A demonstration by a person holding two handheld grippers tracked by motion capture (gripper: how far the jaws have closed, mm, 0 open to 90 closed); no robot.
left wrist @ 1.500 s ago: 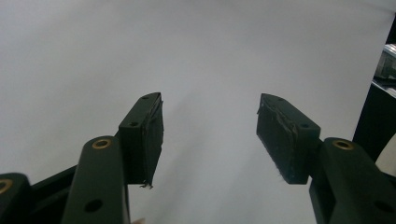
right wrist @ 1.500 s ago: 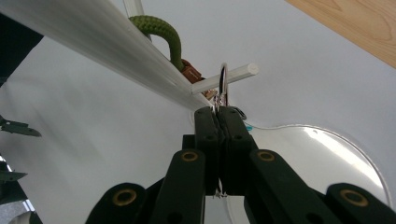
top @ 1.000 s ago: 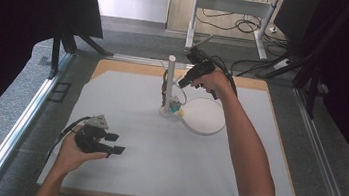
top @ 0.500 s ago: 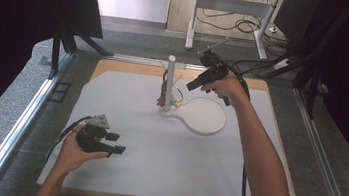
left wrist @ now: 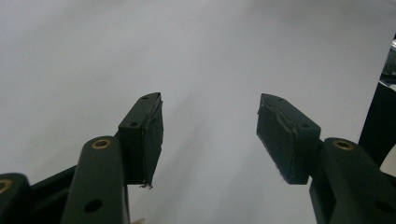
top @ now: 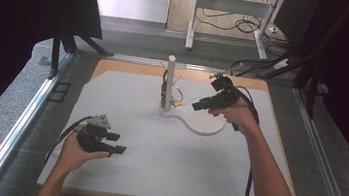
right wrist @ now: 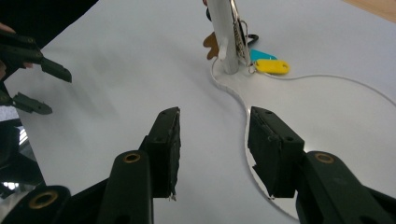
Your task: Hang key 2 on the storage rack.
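Left gripper (top: pixel 117 143): I'm resting it low over the white mat (top: pixel 127 97) at the near left; its jaws are standing spread with nothing between them, and its own view is showing bare mat ahead.
Right gripper (top: pixel 196 106): I'm holding it above the right part of the stand's base (top: pixel 207 124), jaws pointing left toward the post (top: pixel 169 82); they're gaping apart and gripping nothing.
Post: it's standing upright on the white base, past the middle of the mat.
Tags (right wrist: pixel 272 66): a yellow and a teal one are lying on the base, just beside the post's foot, on a ring of keys.
Brown tag (right wrist: pixel 212 46): it's hanging behind the post.
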